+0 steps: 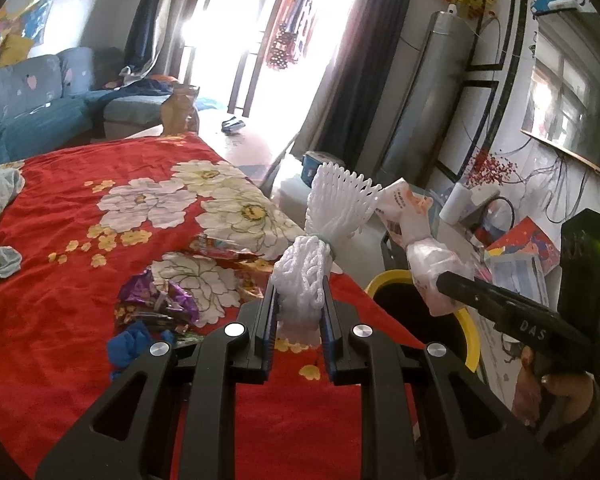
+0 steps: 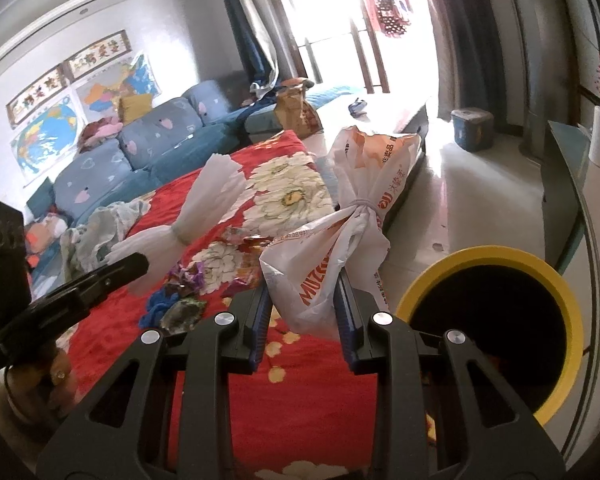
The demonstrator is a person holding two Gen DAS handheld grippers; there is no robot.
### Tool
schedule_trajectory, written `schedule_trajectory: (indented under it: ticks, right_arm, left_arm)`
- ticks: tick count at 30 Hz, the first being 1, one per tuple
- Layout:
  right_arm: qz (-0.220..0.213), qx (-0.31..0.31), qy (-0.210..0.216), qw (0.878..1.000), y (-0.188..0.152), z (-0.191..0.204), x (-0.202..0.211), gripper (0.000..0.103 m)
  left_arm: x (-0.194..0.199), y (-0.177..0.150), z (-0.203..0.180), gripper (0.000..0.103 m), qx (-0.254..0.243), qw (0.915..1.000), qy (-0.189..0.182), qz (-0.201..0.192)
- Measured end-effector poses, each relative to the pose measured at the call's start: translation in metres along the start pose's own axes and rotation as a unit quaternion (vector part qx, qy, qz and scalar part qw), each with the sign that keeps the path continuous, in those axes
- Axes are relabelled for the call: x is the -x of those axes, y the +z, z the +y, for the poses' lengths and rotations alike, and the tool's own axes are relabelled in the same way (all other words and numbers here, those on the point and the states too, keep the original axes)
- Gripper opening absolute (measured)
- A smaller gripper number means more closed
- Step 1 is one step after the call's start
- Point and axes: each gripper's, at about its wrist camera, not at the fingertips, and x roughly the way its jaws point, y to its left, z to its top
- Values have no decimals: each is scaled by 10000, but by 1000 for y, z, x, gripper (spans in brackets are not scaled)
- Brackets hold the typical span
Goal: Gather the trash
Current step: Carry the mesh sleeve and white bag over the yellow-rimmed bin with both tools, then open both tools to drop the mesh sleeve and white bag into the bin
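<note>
White foam netting (image 1: pixel 316 236) is pinched in the left gripper (image 1: pixel 299 320), a tied plastic bag (image 2: pixel 340 236) in the right gripper (image 2: pixel 302 320), both lifted off the bed for dropping into the yellow-rimmed bin (image 2: pixel 556 280) at three o'clock.

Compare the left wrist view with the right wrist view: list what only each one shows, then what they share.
Only left wrist: a wall mirror and a tall grey cylinder.
Only right wrist: wall maps and framed calligraphy.
Both: left gripper shut on the white foam net, right gripper shut on the tied plastic bag, yellow-rimmed bin, red floral cloth, blue sofa.
</note>
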Motion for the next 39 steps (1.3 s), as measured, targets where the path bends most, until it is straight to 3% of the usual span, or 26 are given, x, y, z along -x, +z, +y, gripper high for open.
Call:
schedule_trajectory:
  ticks: [19,39]
  right_arm:
    - [36,-474,-506,9976,-8,-53,9,23]
    - [423,-1043,-872,9898,-37,-111,12,23]
  left_arm:
    - [-28,-10,-52,18,-554,9975,-323,305]
    - [-82,-28,-118,18,-1235,9873,-575,821]
